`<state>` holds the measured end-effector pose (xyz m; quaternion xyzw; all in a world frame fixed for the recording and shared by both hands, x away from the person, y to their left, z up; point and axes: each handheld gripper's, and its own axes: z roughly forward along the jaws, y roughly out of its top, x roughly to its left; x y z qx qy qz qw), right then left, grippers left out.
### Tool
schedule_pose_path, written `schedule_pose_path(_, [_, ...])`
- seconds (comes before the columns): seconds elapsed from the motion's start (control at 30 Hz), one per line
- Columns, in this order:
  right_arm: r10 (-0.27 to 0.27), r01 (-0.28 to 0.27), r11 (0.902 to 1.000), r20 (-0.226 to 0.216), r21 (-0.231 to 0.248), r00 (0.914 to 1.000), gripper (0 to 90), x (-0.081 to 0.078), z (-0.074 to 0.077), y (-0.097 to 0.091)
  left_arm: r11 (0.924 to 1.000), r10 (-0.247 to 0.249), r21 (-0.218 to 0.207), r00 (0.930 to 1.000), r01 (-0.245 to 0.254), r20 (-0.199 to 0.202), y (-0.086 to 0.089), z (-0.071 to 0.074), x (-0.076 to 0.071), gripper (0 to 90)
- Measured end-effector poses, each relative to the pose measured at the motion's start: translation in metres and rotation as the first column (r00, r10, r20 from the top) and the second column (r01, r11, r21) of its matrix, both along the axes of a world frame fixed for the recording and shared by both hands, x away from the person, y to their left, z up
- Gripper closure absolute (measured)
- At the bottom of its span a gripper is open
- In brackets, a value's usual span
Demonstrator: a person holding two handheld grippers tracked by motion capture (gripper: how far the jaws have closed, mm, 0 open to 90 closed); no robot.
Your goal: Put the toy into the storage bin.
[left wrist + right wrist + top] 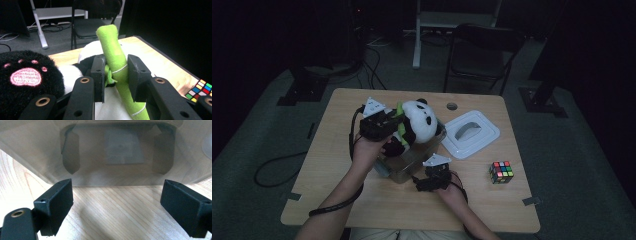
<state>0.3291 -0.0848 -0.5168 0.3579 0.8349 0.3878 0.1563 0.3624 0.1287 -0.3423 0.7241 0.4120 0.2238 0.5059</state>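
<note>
The left tongs (115, 75) pinch the green plush stalk (113, 50) of a panda toy (418, 121), a white body with black ears, eye patches and a pink-padded black paw (25, 77). The panda hangs partly inside a clear plastic box (409, 167) at mid-bench, its head above the rim. The right tongs (117, 205) rest spread on the bench (337, 165) just before the box's near wall, gripping nothing. Further right lie a white lid (470, 133) and a colour cube (501, 171), with bare wood around them to the bench's right edge.
</note>
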Motion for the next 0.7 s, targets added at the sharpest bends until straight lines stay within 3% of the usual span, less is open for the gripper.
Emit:
schedule_pose_path(0.3, [0.003,-0.003,1.0,-0.009,0.004,1.0,10.8,0.001,-0.001,0.0,0.999,-0.043,-0.013,0.9983,0.043,-0.039,-0.005,-0.008,-0.009,67.5])
schedule_pose_path(0.33, [0.003,-0.003,1.0,-0.01,0.007,0.9999,10.9,0.001,-0.001,-0.001,0.9985,-0.055,0.001,0.9976,0.055,-0.041,-0.005,-0.01,-0.009,65.4])
schedule_pose_path(0.5, [0.004,-0.004,0.9998,-0.015,0.019,0.9999,10.9,0.001,0.001,-0.002,0.9949,-0.1,-0.019,0.9931,0.099,-0.061,-0.001,-0.015,-0.007,56.2])
schedule_pose_path(0.53, [0.004,-0.004,0.9998,-0.014,0.021,0.9999,10.9,0.001,0.001,-0.002,0.9923,-0.124,-0.012,0.9909,0.123,-0.054,-0.001,-0.015,-0.007,50.4])
schedule_pose_path(0.63, [0.005,-0.005,0.9999,-0.012,0.017,0.9999,10.9,0.001,0.002,-0.003,0.9917,-0.127,-0.019,0.9914,0.127,-0.03,0.003,-0.01,-0.01,40.0])
schedule_pose_path(0.7, [0.002,-0.002,0.9997,-0.019,0.024,0.9998,10.9,0.001,0.002,-0.005,0.9918,-0.12,-0.048,0.9924,0.118,-0.027,0.008,-0.005,-0.009,33.6])
